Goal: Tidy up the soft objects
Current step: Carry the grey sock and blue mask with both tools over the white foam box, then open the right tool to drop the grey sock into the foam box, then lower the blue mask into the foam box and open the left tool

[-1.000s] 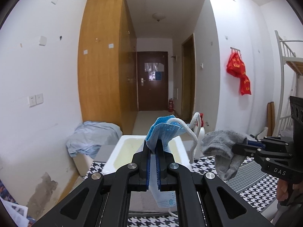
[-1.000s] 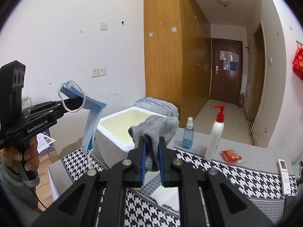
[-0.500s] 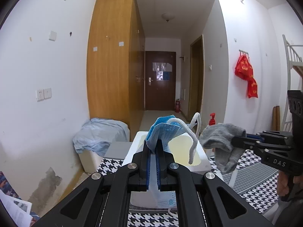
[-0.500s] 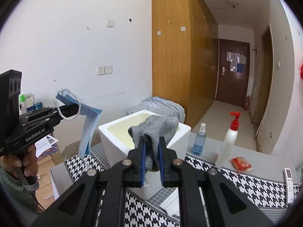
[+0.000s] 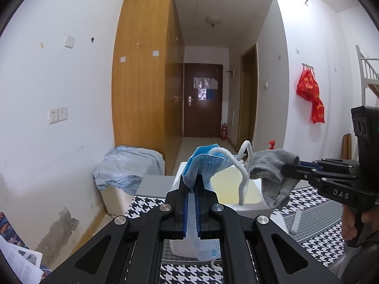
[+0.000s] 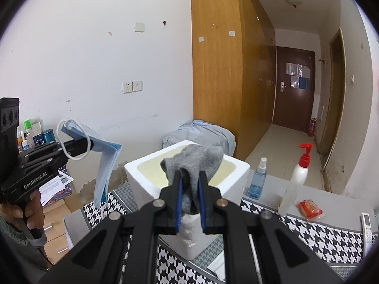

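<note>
two handheld grippers hover by a white foam box point(image 6: 187, 163) that stands open on a table with a black-and-white houndstooth cloth point(image 6: 308, 232). the left gripper point(image 5: 192, 184) is clamped tight on a blue face mask point(image 5: 203, 163), which hangs folded in the air just left of the box, its white ear loop point(image 5: 236, 163) dangling. the right gripper point(image 6: 189, 182) is pinched closed on a grey sock point(image 6: 196, 159), held in the air in front of the box opening. right of the box stand a blue spray bottle point(image 6: 257, 182) and a white pump bottle point(image 6: 296, 179).
</note>
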`<state>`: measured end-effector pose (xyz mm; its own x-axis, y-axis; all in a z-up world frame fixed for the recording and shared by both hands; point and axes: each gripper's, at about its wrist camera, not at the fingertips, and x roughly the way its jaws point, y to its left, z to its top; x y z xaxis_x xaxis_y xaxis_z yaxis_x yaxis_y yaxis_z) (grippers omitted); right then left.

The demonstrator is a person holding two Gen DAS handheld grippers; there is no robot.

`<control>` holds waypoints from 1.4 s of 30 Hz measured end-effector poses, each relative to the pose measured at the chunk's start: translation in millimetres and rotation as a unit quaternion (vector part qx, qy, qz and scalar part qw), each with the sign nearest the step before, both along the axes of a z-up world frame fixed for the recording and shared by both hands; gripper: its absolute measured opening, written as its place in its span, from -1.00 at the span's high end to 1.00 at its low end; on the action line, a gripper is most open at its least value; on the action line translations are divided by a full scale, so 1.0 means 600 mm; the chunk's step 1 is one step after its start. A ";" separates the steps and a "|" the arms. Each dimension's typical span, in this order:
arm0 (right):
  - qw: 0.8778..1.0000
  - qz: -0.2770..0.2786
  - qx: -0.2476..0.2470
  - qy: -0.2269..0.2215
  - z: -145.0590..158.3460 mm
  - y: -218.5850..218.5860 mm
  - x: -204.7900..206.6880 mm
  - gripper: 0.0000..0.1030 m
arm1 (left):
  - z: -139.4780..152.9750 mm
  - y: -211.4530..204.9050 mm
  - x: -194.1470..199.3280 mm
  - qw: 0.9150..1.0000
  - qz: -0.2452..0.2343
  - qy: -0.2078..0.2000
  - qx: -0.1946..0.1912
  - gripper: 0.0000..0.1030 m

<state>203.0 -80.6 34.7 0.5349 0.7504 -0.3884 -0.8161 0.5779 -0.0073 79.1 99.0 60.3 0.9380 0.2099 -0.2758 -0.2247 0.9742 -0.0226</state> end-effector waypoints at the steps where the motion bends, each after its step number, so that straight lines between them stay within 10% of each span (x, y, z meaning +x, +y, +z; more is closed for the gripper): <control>1: 1.000 0.001 0.000 0.000 0.001 0.004 0.001 0.70 | -0.001 0.001 0.000 1.000 0.001 0.001 -0.001 0.90; 25: 0.999 -0.016 -0.029 0.040 -0.023 0.079 0.060 0.67 | -0.013 0.045 0.001 0.999 0.032 0.004 -0.010 0.90; 29: 0.998 -0.018 -0.013 0.055 -0.025 0.072 0.071 -0.45 | -0.008 0.051 0.003 0.999 0.035 0.001 -0.006 0.90; 42: 0.999 -0.022 -0.017 0.044 -0.022 0.068 0.055 -0.81 | 0.007 0.054 0.015 1.000 0.026 -0.002 -0.003 0.89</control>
<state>235.7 -39.8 21.7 0.5290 0.7130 -0.4601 -0.7886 0.6133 0.0436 87.8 131.2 64.7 0.9271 0.2563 -0.2734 -0.2744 0.9612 -0.0294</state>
